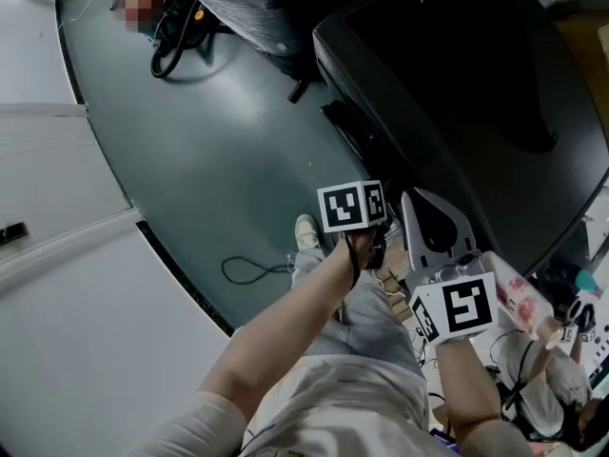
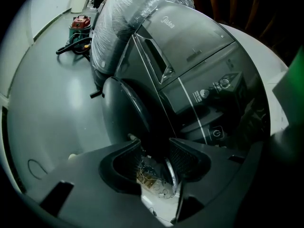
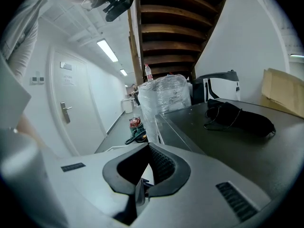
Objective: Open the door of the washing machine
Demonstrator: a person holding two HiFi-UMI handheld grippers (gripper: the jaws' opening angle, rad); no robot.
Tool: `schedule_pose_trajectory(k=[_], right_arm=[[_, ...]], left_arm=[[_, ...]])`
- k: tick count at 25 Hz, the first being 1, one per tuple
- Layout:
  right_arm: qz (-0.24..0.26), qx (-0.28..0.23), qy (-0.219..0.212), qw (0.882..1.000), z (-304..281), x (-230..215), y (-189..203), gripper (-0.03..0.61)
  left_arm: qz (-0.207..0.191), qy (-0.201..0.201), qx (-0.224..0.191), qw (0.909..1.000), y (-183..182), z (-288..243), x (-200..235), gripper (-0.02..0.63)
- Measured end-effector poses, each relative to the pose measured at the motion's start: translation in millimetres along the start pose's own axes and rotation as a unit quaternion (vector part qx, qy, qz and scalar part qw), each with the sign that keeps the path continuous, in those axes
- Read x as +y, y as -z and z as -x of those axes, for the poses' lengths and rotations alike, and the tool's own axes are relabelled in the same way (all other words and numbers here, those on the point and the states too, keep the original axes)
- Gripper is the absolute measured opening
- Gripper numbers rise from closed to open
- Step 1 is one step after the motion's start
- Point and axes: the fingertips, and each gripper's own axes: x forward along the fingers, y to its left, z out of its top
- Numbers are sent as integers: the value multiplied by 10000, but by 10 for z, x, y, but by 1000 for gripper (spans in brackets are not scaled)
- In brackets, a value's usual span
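The dark washing machine (image 1: 457,93) fills the upper right of the head view. In the left gripper view its round front door (image 2: 126,110) bulges toward me, below the control panel (image 2: 209,91). My left gripper (image 2: 154,152) reaches down at the door's right edge. Its jaws stand apart, with the dark edge between the pads (image 2: 185,156) and a chrome rim strip (image 2: 170,175) close to the right pad. I see no firm pinch. In the head view the left gripper (image 1: 373,241) hangs in front of the machine. My right gripper (image 1: 416,198) (image 3: 145,148) is held beside it, shut and empty.
A plastic-wrapped appliance (image 2: 128,18) stands next to the machine, with a red and green vacuum cleaner (image 2: 78,27) beyond it. A black bag with a cord (image 3: 242,118) lies on the machine's top. A cable loop (image 1: 252,271) lies on the floor near the person's shoe (image 1: 306,231).
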Motion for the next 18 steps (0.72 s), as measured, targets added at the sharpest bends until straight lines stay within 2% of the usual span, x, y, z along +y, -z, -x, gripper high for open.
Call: schedule_pose_trajectory(k=[18], right_arm=[[46,149,-262,9995,-125,340,101,28]], left_arm=[[-276,-252,336,9987,149,449,471,167]])
